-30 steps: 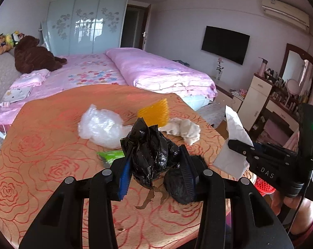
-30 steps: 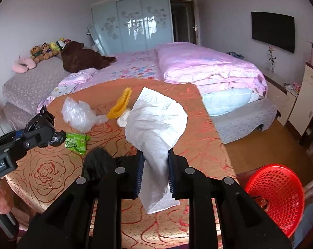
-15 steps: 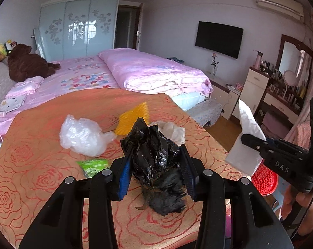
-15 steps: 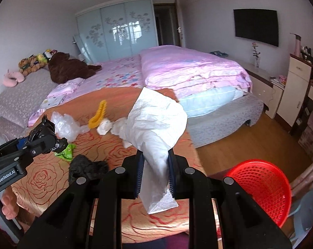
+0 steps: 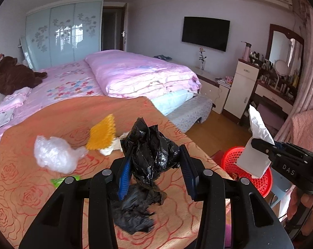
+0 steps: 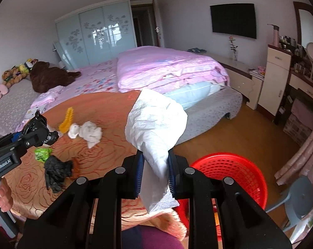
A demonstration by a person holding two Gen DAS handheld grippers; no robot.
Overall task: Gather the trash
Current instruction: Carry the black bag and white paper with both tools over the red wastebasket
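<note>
1. The left gripper (image 5: 155, 166) has its jaws closed on a crumpled black plastic bag (image 5: 151, 155).
2. The right gripper (image 6: 155, 172) has its jaws fully pinched on a white paper bag (image 6: 156, 130).
3. The red mesh basket (image 6: 237, 174) stands on the floor, to the right of the right jaws.

My black plastic left gripper (image 5: 155, 170) has blue-padded fingers (image 5: 123, 174), silver screws; right gripper (image 6: 154, 172) matches.

I'm in a home bedroom: pink-quilted bed (image 5: 135, 76), wall TV (image 5: 205, 33), sliding wardrobe (image 5: 63, 37), dressing table w/ mirror (image 5: 285, 47), stuffed toys (image 6: 17, 72).
</note>
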